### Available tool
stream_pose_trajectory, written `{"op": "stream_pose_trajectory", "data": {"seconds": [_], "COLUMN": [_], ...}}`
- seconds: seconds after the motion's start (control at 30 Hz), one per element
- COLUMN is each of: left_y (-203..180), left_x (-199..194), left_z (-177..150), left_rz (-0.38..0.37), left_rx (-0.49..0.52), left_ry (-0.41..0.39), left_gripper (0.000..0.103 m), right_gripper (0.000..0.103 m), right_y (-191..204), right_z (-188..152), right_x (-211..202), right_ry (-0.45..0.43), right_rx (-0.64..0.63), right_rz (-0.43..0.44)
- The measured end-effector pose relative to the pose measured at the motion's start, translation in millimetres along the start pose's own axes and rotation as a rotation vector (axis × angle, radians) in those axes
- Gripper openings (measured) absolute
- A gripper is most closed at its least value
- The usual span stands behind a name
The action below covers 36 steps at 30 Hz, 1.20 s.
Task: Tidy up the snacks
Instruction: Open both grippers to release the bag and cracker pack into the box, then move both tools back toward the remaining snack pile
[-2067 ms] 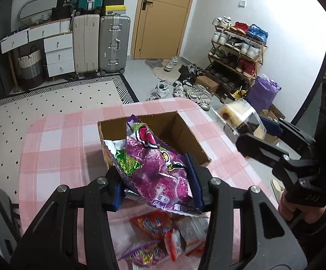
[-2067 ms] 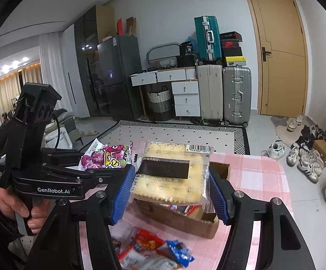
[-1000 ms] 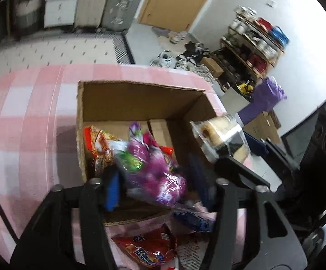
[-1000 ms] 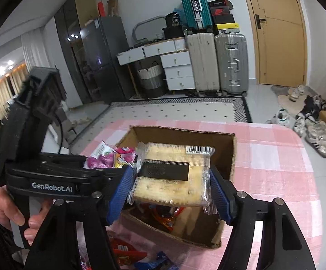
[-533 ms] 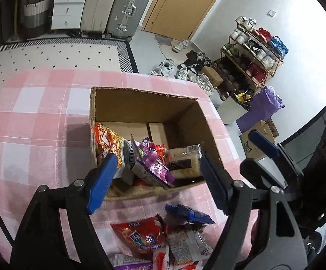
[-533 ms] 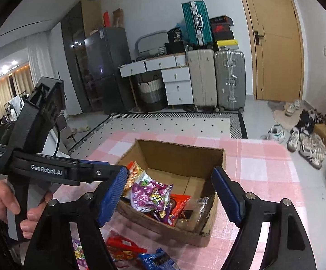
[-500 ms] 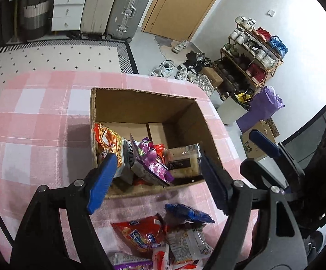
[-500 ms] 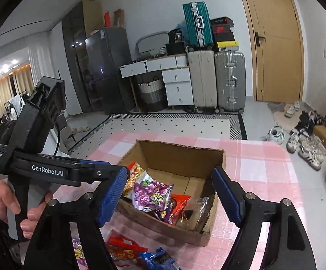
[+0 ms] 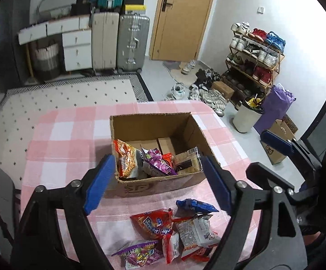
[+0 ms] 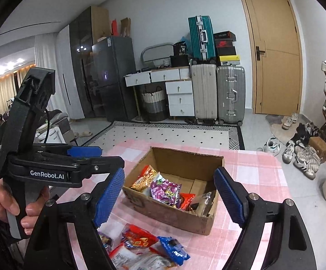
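Left wrist view: cardboard box (image 9: 127, 132) holds orange packet (image 9: 127, 159), purple packet (image 9: 159, 164)

Inside the cardboard box (image 9: 156, 123), the clear-wrapped biscuit pack (image 9: 188, 162) is partly hidden behind the near wall, and its print is too small to read. In front of the box, the loose snack pile (image 10: 145, 250) runs off the bottom edge in the right wrist view. Beside the box, the right gripper (image 9: 275, 157) is cut off at the frame's side, its second finger unseen.
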<state>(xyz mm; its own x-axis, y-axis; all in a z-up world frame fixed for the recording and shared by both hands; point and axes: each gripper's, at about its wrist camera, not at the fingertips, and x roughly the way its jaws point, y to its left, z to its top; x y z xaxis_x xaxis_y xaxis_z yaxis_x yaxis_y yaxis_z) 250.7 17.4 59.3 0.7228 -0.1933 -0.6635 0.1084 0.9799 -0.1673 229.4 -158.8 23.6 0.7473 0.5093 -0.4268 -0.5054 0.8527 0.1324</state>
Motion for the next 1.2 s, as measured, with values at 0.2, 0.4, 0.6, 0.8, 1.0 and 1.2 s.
{"op": "stream_pose_trajectory", "data": {"seconds": [0.2, 0.4, 0.6, 0.8, 1.0, 1.2], "left_y": [-9.9, -15.7, -25.2, -36.7, -45.1, -49.6], "left_x": [-38.2, -80.9, -115.0, -134.0, -145.3, -144.1], "left_z": [-9.3, -27.3, -49.9, -76.3, -104.0, -130.4], "left_rz": [0.011, 0.031, 0.054, 0.060, 0.061, 0.076], "left_rx": [-0.003, -0.007, 0.003, 0.023, 0.016, 0.009], "left_ry": [-0.046, -0.108, -0.145, -0.142, -0.148, -0.136], "left_gripper": [0.082, 0.090, 0.102, 0.102, 0.102, 0.102], "right_gripper": [0.092, 0.098, 0.101, 0.102, 0.102, 0.102], "right_y": [16.3, 28.4, 40.4, 46.0, 52.4, 52.7], "right_z": [-1.3, -9.7, -22.4, -34.4, -53.8, -79.2], "right_x": [-32.8, -63.9, -91.4, -110.1, -125.5, -133.7], "right_ry": [-0.035, -0.064, -0.085, -0.099, -0.097, -0.077], "right_rx": [-0.016, -0.019, -0.020, -0.008, 0.007, 0.033], "right_rz": [-0.009, -0.013, -0.015, -0.013, -0.020, -0.022]}}
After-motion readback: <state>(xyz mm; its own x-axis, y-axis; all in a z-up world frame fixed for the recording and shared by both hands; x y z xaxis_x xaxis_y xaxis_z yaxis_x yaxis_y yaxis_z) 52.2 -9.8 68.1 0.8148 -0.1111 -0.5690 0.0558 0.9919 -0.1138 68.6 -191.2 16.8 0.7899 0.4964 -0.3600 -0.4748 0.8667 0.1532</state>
